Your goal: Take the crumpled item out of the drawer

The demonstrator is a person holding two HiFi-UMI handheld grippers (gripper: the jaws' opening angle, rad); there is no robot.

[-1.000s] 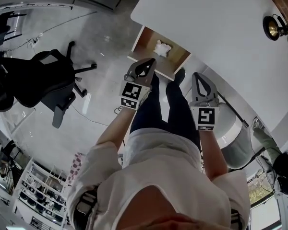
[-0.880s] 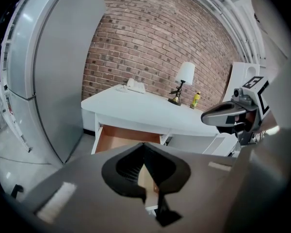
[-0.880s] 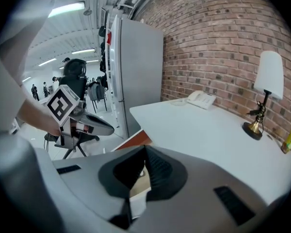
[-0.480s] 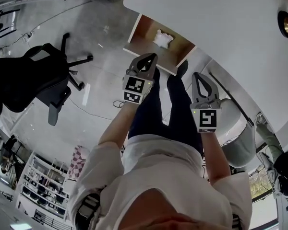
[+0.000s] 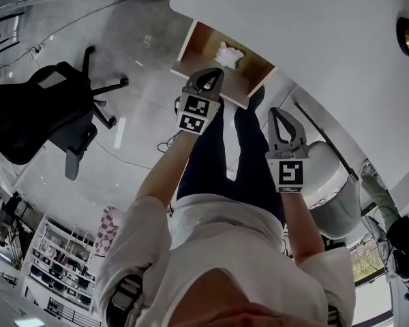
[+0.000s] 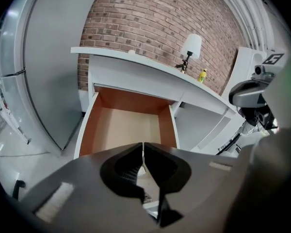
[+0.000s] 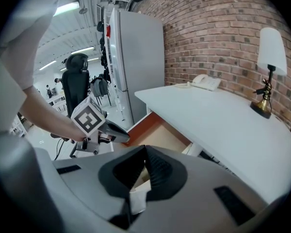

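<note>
left gripper (image 5: 215,75) has crept up to the drawer (image 5: 194,43), top centre — fingers pinched shut and empty, same on the right gripper (image 5: 278,112) — wad (image 5: 228,53) still untouched.

View from above the person's head: the left gripper (image 5: 215,78) is over the front edge of an open wooden drawer (image 5: 199,48) in a white table (image 5: 313,33). A crumpled white item (image 5: 229,54) lies inside. The right gripper (image 5: 278,114) is held apart from the drawer. A black office chair (image 5: 48,114) stands to the left.

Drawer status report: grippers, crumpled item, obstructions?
Both shut, empty: left gripper at drawer front, right gripper short of it. Crumpled item in open drawer. Nothing covering it.
</note>
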